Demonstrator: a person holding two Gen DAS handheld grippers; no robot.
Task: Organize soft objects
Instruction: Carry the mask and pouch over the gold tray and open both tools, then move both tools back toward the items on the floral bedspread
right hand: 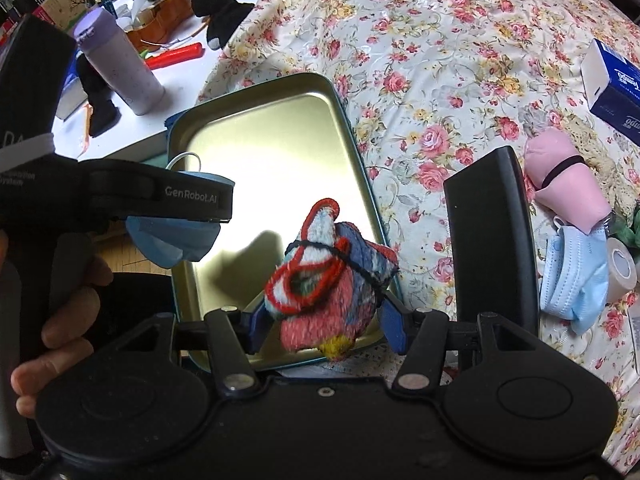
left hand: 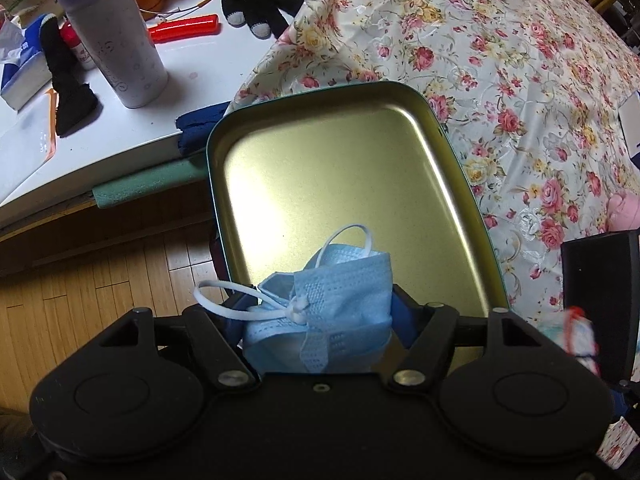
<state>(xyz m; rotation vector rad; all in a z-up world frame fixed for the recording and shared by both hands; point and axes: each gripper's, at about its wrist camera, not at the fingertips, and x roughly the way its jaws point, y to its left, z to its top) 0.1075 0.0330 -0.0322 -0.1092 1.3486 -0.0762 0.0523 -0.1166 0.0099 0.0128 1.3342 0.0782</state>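
The left tongs (left hand: 320, 320) hang over the open tin (left hand: 448, 128), pointing almost straight down. A folded blue mask (left hand: 320, 320), tied up with its own white loop, sits between their blue pads. The pads hug the mask, so I think they are holding it, about half wide.

The right tongs (right hand: 324, 320) are over the same tin (right hand: 340, 92). Between them is a small fuzzy bundle (right hand: 324, 280) in red, blue and white, with a thin black band around it. The pads look a little apart from its sides. I cannot tell if they are gripping it or letting it go.

The tin lies on the flowery bed cover (right hand: 440, 40), next to the white bench (left hand: 192, 64). Its gold floor has nothing lying on it.

To do this step well, I would bring each soft thing low, close to the tin floor, before letting go. Then it will not bounce out. Put the mask on one side and the fuzzy bundle on the other, so the two tongs do not bump. Watch the white loop, as it could snag on a pad

On the bed, a pink roll (right hand: 568, 184) and another mask (right hand: 572, 276) wait their turn
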